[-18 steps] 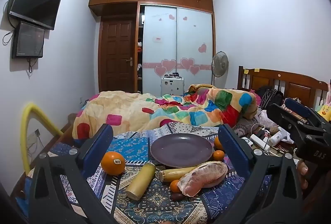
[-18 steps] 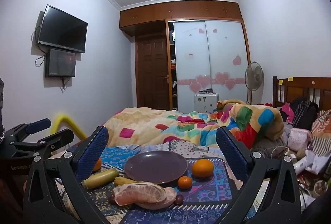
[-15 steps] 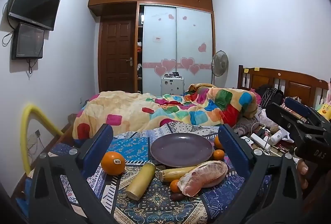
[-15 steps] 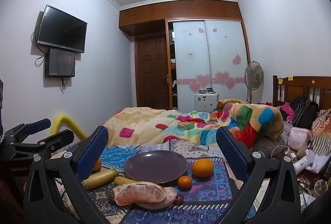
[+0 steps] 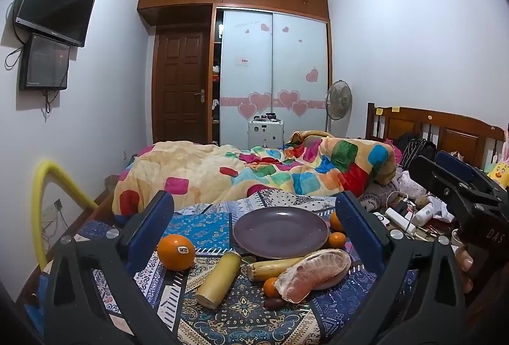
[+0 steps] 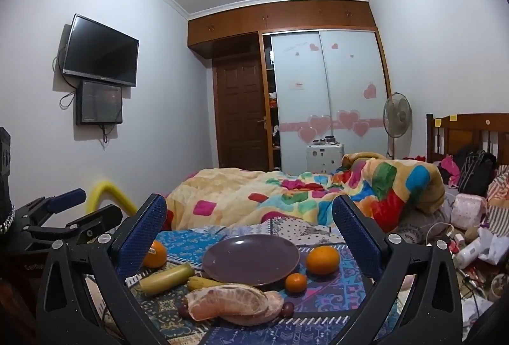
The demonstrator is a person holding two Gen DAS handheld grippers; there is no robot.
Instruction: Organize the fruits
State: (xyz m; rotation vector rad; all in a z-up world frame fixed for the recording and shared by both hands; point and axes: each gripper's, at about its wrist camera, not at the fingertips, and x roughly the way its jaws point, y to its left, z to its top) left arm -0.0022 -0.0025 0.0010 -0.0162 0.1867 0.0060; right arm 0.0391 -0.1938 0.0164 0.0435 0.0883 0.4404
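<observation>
Two hand-held grippers, left (image 5: 254, 224) and right (image 6: 249, 221), we see spread, empty | plate (image 5: 280, 232) mid-frame | peeled pomelo (image 5: 313, 275) lower centre

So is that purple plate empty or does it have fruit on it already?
Empty. The purple plate shows a bare surface in both views; the oranges, the peeled citrus and the rest lie around it on the patterned cloth.

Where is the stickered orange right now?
In the left wrist view, the stickered orange sits on the patterned cloth, left of the purple plate, beside the left tool's left finger.
</observation>
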